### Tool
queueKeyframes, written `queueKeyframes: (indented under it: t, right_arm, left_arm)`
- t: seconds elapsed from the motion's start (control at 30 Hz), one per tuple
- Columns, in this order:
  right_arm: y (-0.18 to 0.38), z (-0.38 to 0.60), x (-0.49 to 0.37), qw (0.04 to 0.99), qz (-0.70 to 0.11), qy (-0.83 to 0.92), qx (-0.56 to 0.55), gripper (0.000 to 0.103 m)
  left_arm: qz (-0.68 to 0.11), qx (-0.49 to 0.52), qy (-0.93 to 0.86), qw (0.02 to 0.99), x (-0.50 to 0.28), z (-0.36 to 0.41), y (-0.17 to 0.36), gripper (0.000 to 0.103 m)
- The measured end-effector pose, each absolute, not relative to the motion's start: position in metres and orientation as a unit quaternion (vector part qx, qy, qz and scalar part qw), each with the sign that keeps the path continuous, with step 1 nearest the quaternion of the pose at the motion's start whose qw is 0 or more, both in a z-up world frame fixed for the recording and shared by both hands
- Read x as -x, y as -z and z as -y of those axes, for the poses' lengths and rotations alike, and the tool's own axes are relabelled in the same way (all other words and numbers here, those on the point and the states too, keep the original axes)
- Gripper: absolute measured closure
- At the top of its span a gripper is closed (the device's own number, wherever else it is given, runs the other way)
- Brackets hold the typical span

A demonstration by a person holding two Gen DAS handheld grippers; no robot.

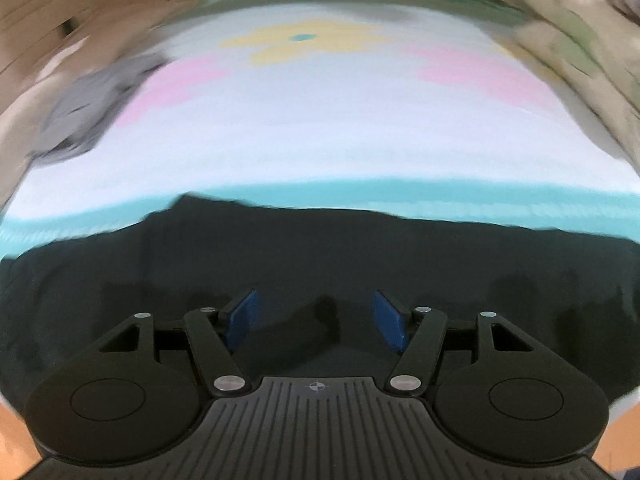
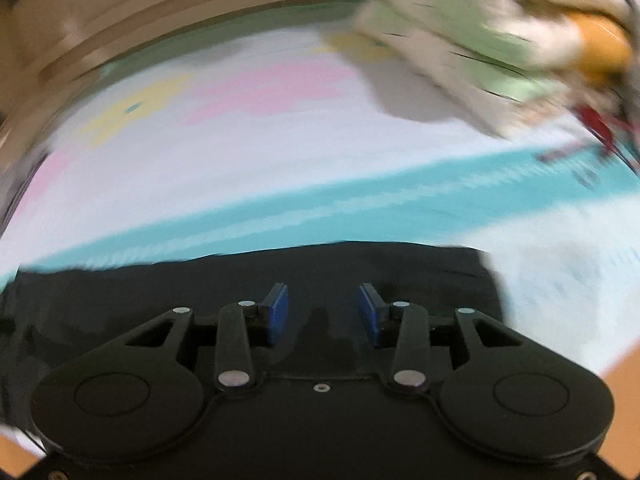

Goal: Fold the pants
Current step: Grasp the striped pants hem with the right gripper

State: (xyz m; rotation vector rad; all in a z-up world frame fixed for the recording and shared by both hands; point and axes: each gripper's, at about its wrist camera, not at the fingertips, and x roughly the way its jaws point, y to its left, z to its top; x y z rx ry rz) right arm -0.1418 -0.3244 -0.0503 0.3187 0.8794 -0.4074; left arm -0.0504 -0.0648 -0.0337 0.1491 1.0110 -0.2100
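Note:
Dark pants [image 1: 320, 256] lie flat on a pastel mat, filling the near part of the left wrist view. They also show in the right wrist view [image 2: 280, 276], with their right edge near the frame's right side. My left gripper [image 1: 314, 312] is open just above the pants, with blue pads [image 1: 244, 316] apart and nothing between them. My right gripper [image 2: 322, 308] is open over the pants too, its blue pads [image 2: 278, 312] apart and empty. Both views are blurred by motion.
The mat [image 1: 320, 128] is white with pink and yellow patches and a teal band [image 2: 360, 200]. A grey garment [image 1: 88, 108] lies at its far left. A heap of light patterned clothes [image 2: 480, 40] lies at the far right, also in the left wrist view [image 1: 580, 40].

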Motion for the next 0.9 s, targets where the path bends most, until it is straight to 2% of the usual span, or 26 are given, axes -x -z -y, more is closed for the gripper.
queueKeyframes:
  t: [0.23, 0.5, 0.73, 0.9]
  right_arm:
    - [0.062, 0.393, 0.205, 0.826, -0.417, 0.268, -0.27, 0.049]
    - [0.093, 0.41, 0.242, 0.796, -0.412, 0.26, -0.36, 0.048]
    - [0.115, 0.405, 0.234, 0.798, -0.418, 0.245, -0.359, 0.048]
    - [0.122, 0.404, 0.232, 0.802, -0.415, 0.244, -0.354, 0.048]
  left_arm:
    - [-0.481, -0.114, 0.167, 0.853, 0.068, 0.128, 0.046, 0.041]
    - [-0.445, -0.152, 0.237, 0.85, 0.101, 0.193, 0.044, 0.041]
    - [-0.453, -0.171, 0.265, 0.834, 0.111, 0.228, 0.058, 0.041]
    - [-0.501, -0.21, 0.26, 0.799, 0.11, 0.242, 0.092, 0.042]
